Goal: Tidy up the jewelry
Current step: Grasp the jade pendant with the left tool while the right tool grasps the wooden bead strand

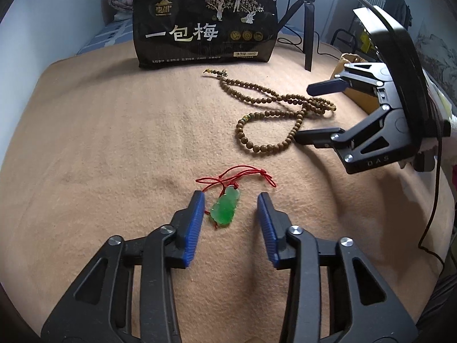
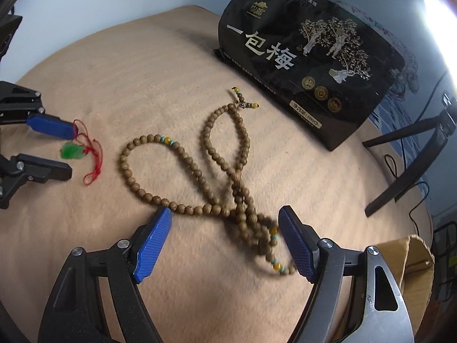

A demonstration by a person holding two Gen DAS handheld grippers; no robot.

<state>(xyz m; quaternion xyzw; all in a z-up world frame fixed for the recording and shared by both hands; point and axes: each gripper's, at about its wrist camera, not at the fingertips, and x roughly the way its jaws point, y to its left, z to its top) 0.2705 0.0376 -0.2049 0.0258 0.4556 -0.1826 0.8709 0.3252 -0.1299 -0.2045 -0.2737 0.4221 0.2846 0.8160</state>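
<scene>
A green jade pendant (image 1: 224, 210) on a red cord (image 1: 237, 175) lies on the tan blanket (image 1: 100, 143). My left gripper (image 1: 231, 200) is open, its blue pads on either side of the pendant, not touching it. It also shows in the right wrist view (image 2: 67, 151) around the pendant (image 2: 70, 151). A long brown wooden bead necklace (image 2: 200, 171) lies in loops on the blanket. My right gripper (image 2: 225, 217) is open over the necklace's near bunched end, pads either side. In the left wrist view the right gripper (image 1: 302, 113) sits at the necklace (image 1: 271, 105).
A black snack bag (image 1: 205, 23) stands at the blanket's far side. A black tripod (image 1: 305, 14) with cables stands to the right of it. A cardboard box (image 2: 411, 268) sits at the blanket's right edge.
</scene>
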